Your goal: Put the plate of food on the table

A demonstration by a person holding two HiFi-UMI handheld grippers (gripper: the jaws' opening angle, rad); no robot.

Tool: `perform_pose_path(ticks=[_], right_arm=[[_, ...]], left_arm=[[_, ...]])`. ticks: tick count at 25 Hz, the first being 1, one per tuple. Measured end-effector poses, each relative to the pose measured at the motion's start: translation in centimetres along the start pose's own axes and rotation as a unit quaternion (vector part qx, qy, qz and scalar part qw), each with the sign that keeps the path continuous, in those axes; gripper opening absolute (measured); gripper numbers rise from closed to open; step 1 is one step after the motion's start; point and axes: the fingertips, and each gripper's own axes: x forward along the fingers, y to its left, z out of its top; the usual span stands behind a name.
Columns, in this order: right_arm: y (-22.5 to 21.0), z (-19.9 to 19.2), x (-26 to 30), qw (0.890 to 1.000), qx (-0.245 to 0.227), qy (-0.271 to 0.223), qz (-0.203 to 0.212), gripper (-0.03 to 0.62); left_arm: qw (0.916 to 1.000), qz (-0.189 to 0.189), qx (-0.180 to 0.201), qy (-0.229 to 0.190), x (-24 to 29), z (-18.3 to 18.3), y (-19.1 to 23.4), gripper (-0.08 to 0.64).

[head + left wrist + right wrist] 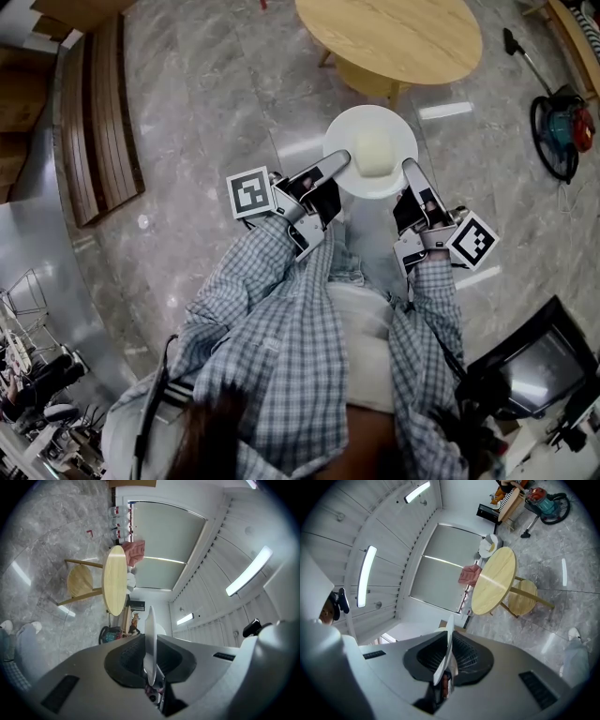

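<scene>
A white plate (394, 131) carrying a pale block of food (373, 153) hangs in the air over the marble floor, just short of the round wooden table (389, 37). My left gripper (337, 159) is shut on the plate's left rim. My right gripper (410, 167) is shut on its right rim. In the left gripper view the plate (150, 630) stands edge-on between the dark pads, with the table (115, 581) farther off. The right gripper view shows the plate's rim (447, 648) pinched the same way, and the table (494, 581) beyond it.
A wooden stool (370, 82) is tucked under the table's near side. A red and teal vacuum cleaner (562, 131) lies on the floor at the right. A slatted wooden bench (98, 122) runs along the left. A dark screen (534, 370) sits at the lower right.
</scene>
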Motion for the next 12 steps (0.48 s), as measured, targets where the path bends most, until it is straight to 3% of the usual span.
perform_pose_path(ticks=[12], right_arm=[[0.1, 0.7, 1.1, 1.0, -0.002, 0.013, 0.006, 0.038]], left_arm=[[0.9999, 0.003, 0.008, -0.011, 0.4, 0.8, -0.4, 0.044]])
